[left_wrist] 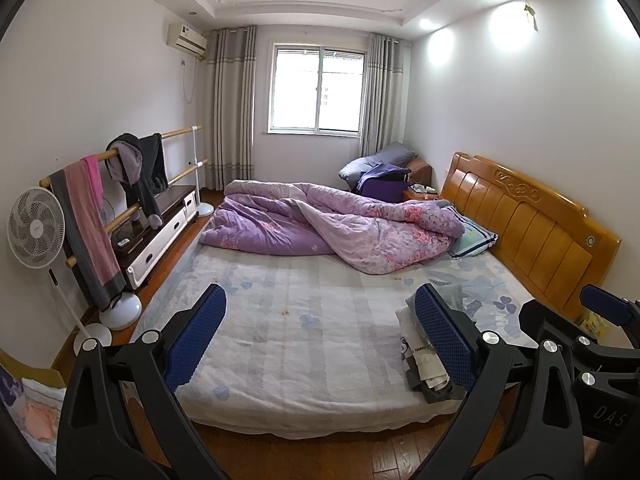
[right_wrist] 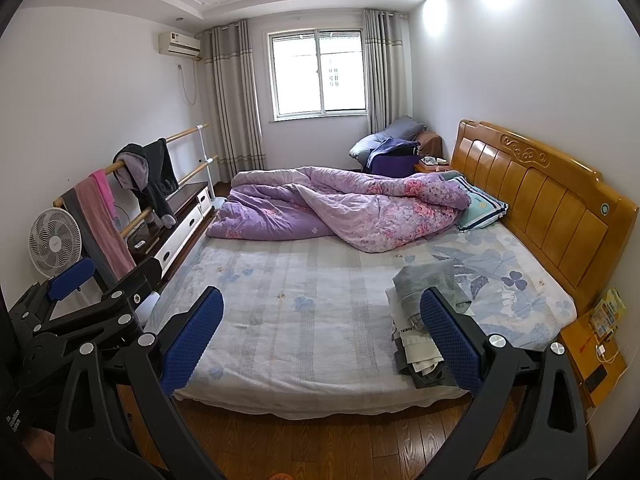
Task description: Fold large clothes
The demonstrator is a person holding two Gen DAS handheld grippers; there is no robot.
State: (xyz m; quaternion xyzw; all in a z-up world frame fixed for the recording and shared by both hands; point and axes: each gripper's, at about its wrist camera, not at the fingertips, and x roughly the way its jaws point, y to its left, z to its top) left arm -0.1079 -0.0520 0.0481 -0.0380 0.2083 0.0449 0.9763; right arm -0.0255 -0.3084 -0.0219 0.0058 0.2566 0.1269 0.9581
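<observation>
A small pile of folded clothes (left_wrist: 424, 354) in white, grey and grey-green lies near the front right corner of the bed; it also shows in the right wrist view (right_wrist: 416, 320). My left gripper (left_wrist: 320, 336) is open and empty, held above the floor in front of the bed. My right gripper (right_wrist: 322, 336) is open and empty beside it, at the same distance. Each right finger partly hides the pile. The right gripper (left_wrist: 600, 308) shows at the right edge of the left wrist view, and the left gripper (right_wrist: 72, 284) at the left edge of the right wrist view.
The bed (right_wrist: 312, 312) has a pale flowered sheet, a crumpled purple quilt (right_wrist: 344, 208) at the far side and a wooden headboard (right_wrist: 552, 200) on the right. A fan (left_wrist: 36, 228), a rail hung with clothes (left_wrist: 132, 168) and a low cabinet (left_wrist: 160, 236) stand left. A bedside table (right_wrist: 596, 356) is right.
</observation>
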